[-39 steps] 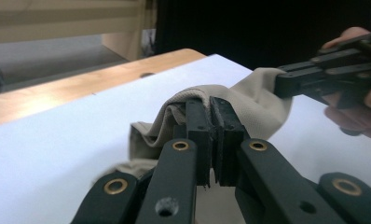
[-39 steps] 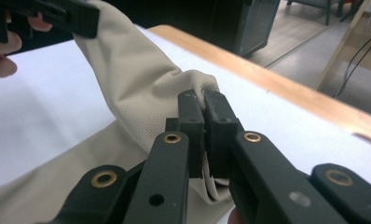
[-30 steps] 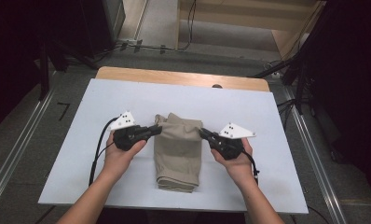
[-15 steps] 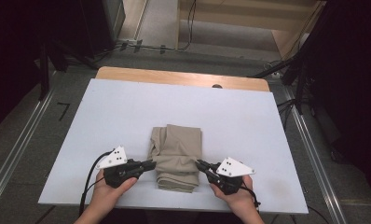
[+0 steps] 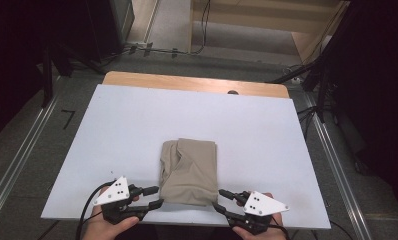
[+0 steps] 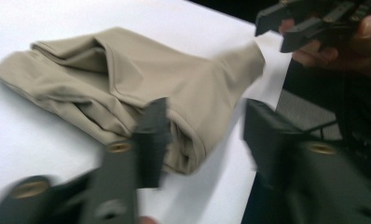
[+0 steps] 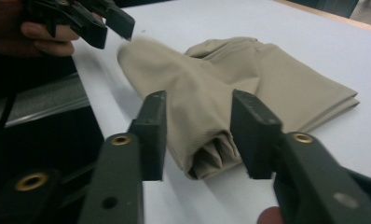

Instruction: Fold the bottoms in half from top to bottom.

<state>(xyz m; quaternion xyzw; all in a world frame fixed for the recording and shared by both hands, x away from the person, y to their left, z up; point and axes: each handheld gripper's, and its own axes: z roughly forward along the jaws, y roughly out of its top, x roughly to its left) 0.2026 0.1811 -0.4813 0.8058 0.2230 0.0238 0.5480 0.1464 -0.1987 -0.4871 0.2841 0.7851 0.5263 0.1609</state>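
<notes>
A folded beige garment (image 5: 189, 170) lies on the white tabletop (image 5: 137, 120), its near edge close to the table's front. My left gripper (image 5: 154, 196) sits at the garment's near left corner and my right gripper (image 5: 222, 199) at its near right corner. Both have just been opening and stand open. In the left gripper view the jaws (image 6: 204, 140) flank the rolled corner of the garment (image 6: 127, 79) without pressing it. In the right gripper view the jaws (image 7: 200, 135) straddle the other corner of the garment (image 7: 249, 74), which lies loose between them.
The table's front edge runs just under both hands. A wooden strip (image 5: 187, 82) borders the far side of the white top. Metal rails (image 5: 17, 160) and dark floor flank the table. White tabletop lies open around the garment.
Both grippers came from the garment's far end toward the front edge, carrying its far edge over onto the near part. The garment now lies shorter. Both pairs of jaws have opened and let go.
</notes>
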